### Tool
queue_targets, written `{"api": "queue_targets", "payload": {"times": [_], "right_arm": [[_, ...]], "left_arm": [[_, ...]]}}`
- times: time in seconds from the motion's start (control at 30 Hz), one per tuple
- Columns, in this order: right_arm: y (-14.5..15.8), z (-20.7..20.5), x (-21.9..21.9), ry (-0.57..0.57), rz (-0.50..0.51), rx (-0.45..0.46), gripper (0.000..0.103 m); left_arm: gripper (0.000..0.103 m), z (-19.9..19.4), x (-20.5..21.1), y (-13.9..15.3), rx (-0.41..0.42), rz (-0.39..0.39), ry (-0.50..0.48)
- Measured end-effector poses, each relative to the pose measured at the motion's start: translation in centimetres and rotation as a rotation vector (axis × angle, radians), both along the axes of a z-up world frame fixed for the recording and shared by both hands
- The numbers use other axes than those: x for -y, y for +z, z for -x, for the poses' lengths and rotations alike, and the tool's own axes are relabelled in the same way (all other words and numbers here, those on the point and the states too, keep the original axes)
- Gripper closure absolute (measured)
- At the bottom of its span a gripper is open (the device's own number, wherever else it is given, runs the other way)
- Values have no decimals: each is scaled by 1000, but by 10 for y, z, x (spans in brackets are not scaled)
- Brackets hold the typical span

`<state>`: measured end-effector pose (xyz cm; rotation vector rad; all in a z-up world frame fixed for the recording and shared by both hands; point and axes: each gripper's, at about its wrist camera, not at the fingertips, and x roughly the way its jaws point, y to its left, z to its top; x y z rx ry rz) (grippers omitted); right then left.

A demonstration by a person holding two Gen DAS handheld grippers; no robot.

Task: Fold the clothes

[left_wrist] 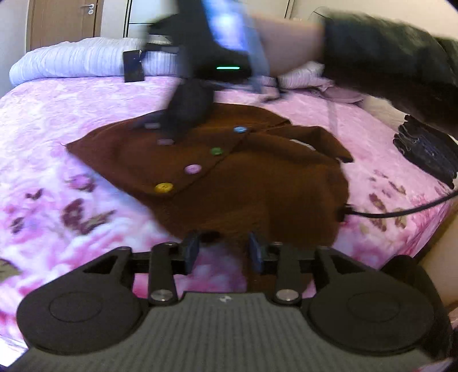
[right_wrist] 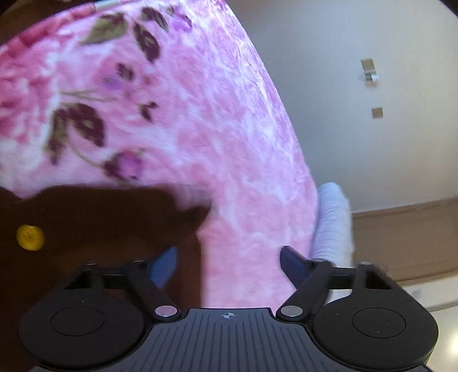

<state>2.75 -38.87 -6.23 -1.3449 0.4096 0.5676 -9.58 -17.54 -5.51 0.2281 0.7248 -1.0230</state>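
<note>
A brown cardigan (left_wrist: 229, 177) with coloured buttons lies spread on the pink floral bedspread (left_wrist: 71, 177). My left gripper (left_wrist: 224, 251) is open and empty, its fingertips just at the cardigan's near hem. My right gripper (right_wrist: 229, 263) is open wide and empty; it hovers over the cardigan's edge (right_wrist: 100, 229), near a yellow button (right_wrist: 30, 237). In the left wrist view the right gripper (left_wrist: 160, 126) appears blurred above the cardigan's far side, near the top buttons.
A white quilt (left_wrist: 80, 60) lies bunched at the head of the bed. A dark folded garment (left_wrist: 426, 148) sits at the right edge. A black cable (left_wrist: 400, 211) runs across the bedspread on the right. A wooden door (left_wrist: 63, 20) stands behind.
</note>
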Motion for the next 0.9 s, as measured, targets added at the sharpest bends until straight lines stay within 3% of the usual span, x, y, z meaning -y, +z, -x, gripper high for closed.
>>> {"api": "queue_targets", "payload": {"times": [0.1,0.2,0.27,0.43,0.57,0.6,0.73,0.8,0.9], "right_arm": [[15,27,40,-166,-69,16,23],[38,55,91,-413,-183,26,23],[54,83,132,-609,-326,9,23],[71,174,236,-1075,-821,-99,23],[53,236,294,-1332,-1309,-130,23],[49,246,299,-1358,-1392,-123,23],[33,278,308,-1410,-1676,-74,23],[27,281,303,-1388,-1739,-73,23],[17,271,299,-1374,-1772,-47,24]], "left_arm": [[68,1,-11,8,56,-10,-21],[61,-6,-2,17,121,0,-49],[59,-15,2,23,158,4,-53],[58,-49,16,17,273,-77,-56],[58,-70,29,4,372,-178,-111],[58,-72,33,3,386,-193,-132],[58,-37,38,5,399,-143,-381],[57,-10,35,7,392,-105,-486],[48,29,32,5,371,-63,-617]]}}
